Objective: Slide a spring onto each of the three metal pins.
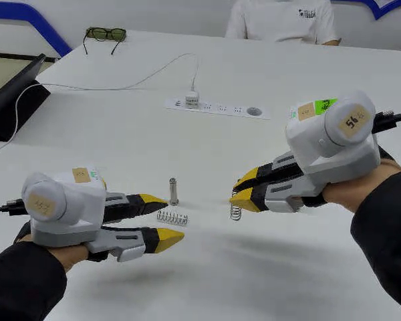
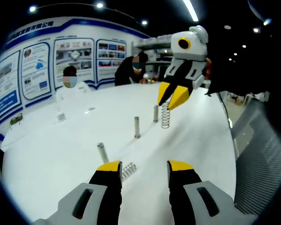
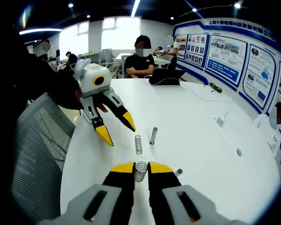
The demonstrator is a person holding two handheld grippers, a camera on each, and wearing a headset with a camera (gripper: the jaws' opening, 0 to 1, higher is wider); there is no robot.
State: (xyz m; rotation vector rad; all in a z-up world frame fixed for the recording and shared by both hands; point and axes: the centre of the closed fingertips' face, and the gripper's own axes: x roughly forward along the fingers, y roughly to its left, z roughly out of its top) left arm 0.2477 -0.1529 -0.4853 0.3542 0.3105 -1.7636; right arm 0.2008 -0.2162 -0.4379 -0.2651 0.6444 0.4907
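From the head: left gripper (image 1: 171,219) low on the left, jaws spread wide, nothing between them. Right gripper (image 1: 235,192) higher on the right, yellow tips pinched shut on the top of the held spring (image 1: 236,212), hanging upright with its lower end at or just above the table (image 1: 107,154), hard to tell which. Between the grippers, near pin (image 1: 173,190) upright, loose spring (image 1: 172,217) lying flat just in front of it, near the left gripper's tips.

From the left gripper: a row of three pins running away toward the right gripper, adding middle pin (image 2: 137,127) and far pin (image 2: 155,114). Held spring just beside the far pin, not over it.

From the right gripper: coil end clamped between its own closed jaws, and a pin top (image 3: 178,172) close by one jaw; which of the row, cannot tell.

Underneath, broad white table, plain. Around it, blue-and-white poster wall (image 2: 61,56), ceiling lights (image 3: 136,8), grey mesh chair (image 3: 40,140) at the table's edge. At the far side, person (image 1: 281,20) in a white shirt. Along the left edge, dark screen (image 1: 13,100). Farther back, power strip (image 1: 214,107), then dark glasses (image 1: 105,33).
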